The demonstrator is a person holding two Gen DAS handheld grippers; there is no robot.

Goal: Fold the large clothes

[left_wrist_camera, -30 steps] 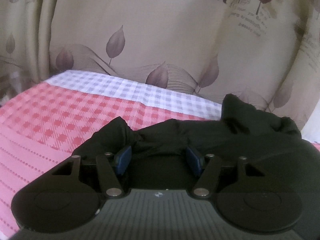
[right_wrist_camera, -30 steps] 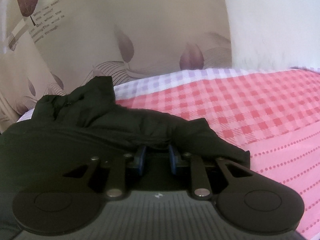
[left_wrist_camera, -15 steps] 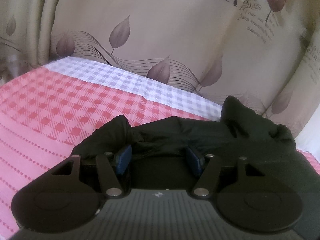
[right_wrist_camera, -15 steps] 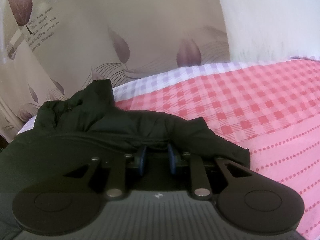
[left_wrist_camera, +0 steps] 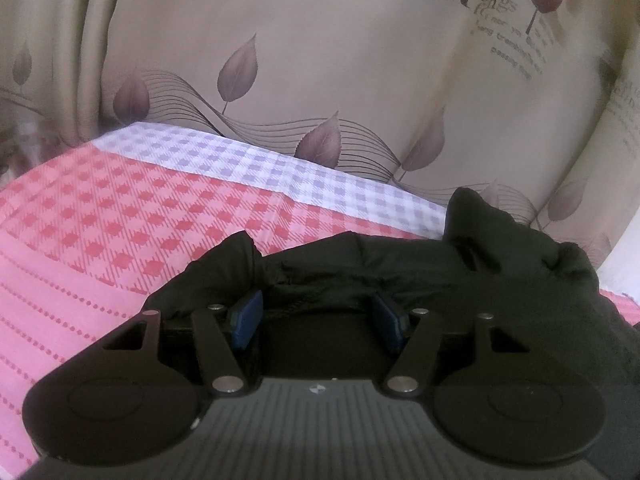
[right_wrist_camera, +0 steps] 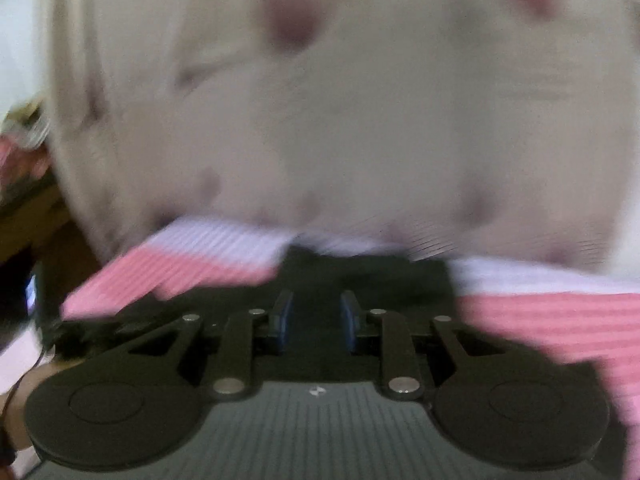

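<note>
Left gripper (left_wrist_camera: 316,314) sat low over the black garment (left_wrist_camera: 500,268), its blue pads (left_wrist_camera: 248,314) spread wide with bunched dark fabric lying between and ahead of them; the pads did not visibly press on the cloth, so no clear grip there. The garment lay crumpled on the pink-and-red checked bedsheet (left_wrist_camera: 120,216), its far edge humped up near the sheet's pale lilac checked band (left_wrist_camera: 248,160), just in front of the beige curtain (left_wrist_camera: 320,60) printed with brown leaves and lettering. Right wrist view was heavily motion-blurred. Right gripper (right_wrist_camera: 316,318) had its blue fingers (right_wrist_camera: 282,318) a narrow gap apart, and the jaws had just been opening; the space between them looked dark, and whether any fabric was caught there I cannot tell from the smear. The black garment (right_wrist_camera: 360,276) showed as a dark patch right ahead of the fingertips, with streaked pink sheet (right_wrist_camera: 560,320) on both sides and the curtain (right_wrist_camera: 340,100) filling the upper frame.
</note>
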